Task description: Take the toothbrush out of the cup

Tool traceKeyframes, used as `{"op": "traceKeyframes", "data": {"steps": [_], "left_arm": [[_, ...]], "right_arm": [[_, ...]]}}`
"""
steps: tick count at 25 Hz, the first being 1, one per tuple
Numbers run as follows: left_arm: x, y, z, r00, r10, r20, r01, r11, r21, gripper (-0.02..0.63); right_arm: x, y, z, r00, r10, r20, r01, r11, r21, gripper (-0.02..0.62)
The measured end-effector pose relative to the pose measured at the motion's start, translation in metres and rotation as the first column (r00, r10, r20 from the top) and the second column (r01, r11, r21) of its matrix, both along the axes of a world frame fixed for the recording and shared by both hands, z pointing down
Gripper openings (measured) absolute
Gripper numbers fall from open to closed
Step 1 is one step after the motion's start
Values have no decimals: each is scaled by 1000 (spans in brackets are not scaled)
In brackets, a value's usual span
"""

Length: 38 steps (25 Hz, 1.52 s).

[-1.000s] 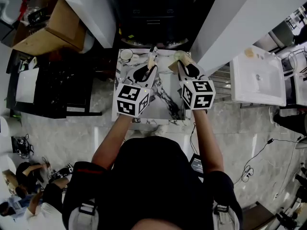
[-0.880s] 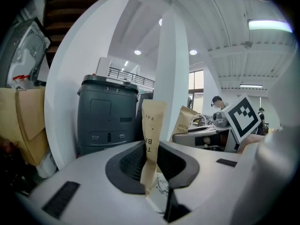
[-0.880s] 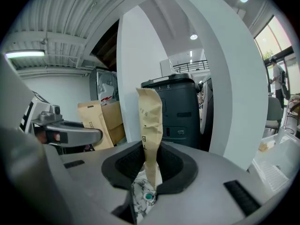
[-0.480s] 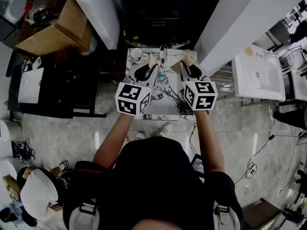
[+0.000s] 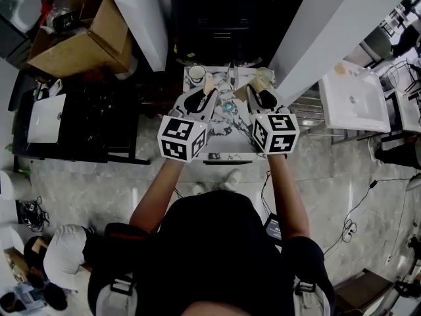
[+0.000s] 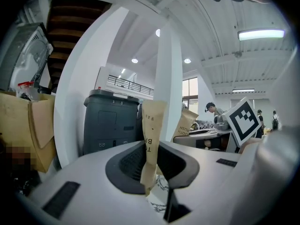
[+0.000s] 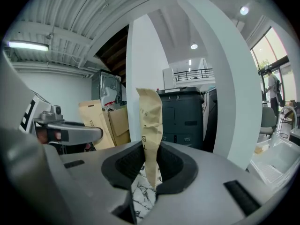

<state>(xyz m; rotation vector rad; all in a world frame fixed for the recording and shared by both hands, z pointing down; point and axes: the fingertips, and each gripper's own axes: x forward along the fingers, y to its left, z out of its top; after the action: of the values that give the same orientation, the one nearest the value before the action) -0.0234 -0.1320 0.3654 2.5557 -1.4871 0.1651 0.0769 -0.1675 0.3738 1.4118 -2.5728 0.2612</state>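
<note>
Kraft-brown paper fills both grips. The left tongs [image 6: 149, 175] are pinched narrow on a toothbrush sleeve [image 6: 152, 125] that stands upright between the pads, and the right tongs [image 7: 151, 172] clamp a second sleeve [image 7: 150, 121] the same way. In the head view the two sleeves are held side by side above the far end of the marble counter [image 5: 220, 147]. Both are outside the white cup [image 5: 196, 74], which stands at the counter's far left corner, near the tip of the left one.
</note>
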Motion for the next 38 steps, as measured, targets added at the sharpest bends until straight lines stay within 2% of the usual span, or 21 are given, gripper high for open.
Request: {"op": "traceKeyframes", "data": {"steps": [6,16,26,38], "left_arm": [[-23,21,-9,999,-9,-43,10,1000,13,67],[-35,67,-16,998,48,-29,-47,998,41,67],[-48,91,-20,997,76,-24,-75,995,64,67],[-41,92,-33,999,46,6,-46,994,99,67]], "right_arm": [[-19,28,-11,1000,5,1,-5,1000,23,92],[-52,75,-19,1000,-8,-13,8,999,51,92],[-70,104,-26,999,-25,-31,27,997,73,92],[-74,111,-36,995,-98,-30,101,989,112,92]]}}
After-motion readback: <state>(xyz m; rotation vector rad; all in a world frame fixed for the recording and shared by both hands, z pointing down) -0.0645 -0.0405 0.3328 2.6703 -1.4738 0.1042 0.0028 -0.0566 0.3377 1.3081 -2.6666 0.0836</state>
